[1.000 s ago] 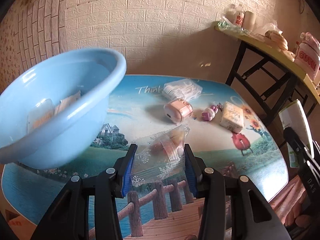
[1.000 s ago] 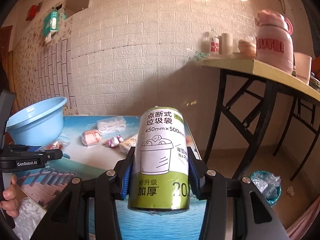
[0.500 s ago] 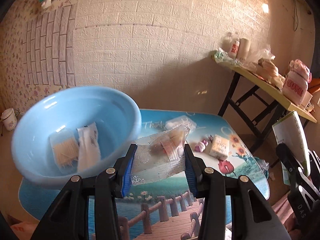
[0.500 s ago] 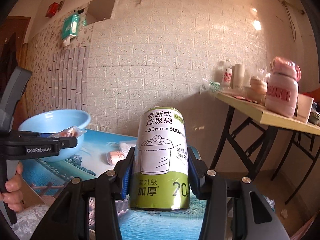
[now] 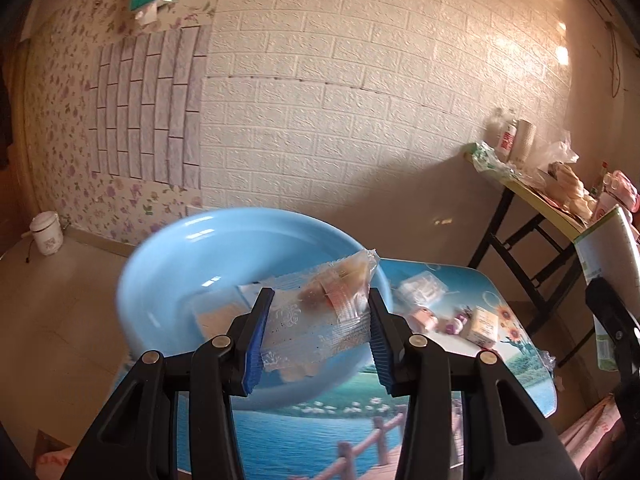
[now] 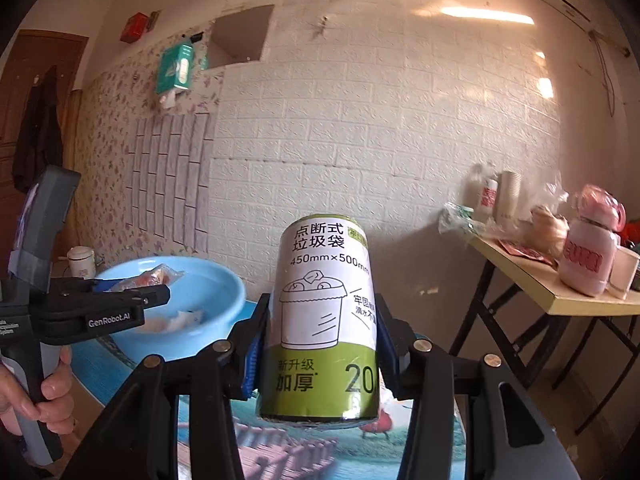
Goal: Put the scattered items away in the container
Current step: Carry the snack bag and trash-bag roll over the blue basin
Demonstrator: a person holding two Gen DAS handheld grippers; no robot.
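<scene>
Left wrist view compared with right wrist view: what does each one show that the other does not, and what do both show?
Only the left wrist view shows the small items on the table, such as the yellow box. Only the right wrist view shows the person's hand and the brown door. Both show the blue basin, the clear snack packet in the left hand-held gripper, and the green bin-bag roll in the right hand-held gripper.

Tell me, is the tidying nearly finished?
Partway. Two flat packets already lie in the light blue plastic basin. The left gripper holds a clear snack wrapper; the right gripper holds a green-and-white roll of bin bags. Several small items remain on the picture-printed table.
</scene>
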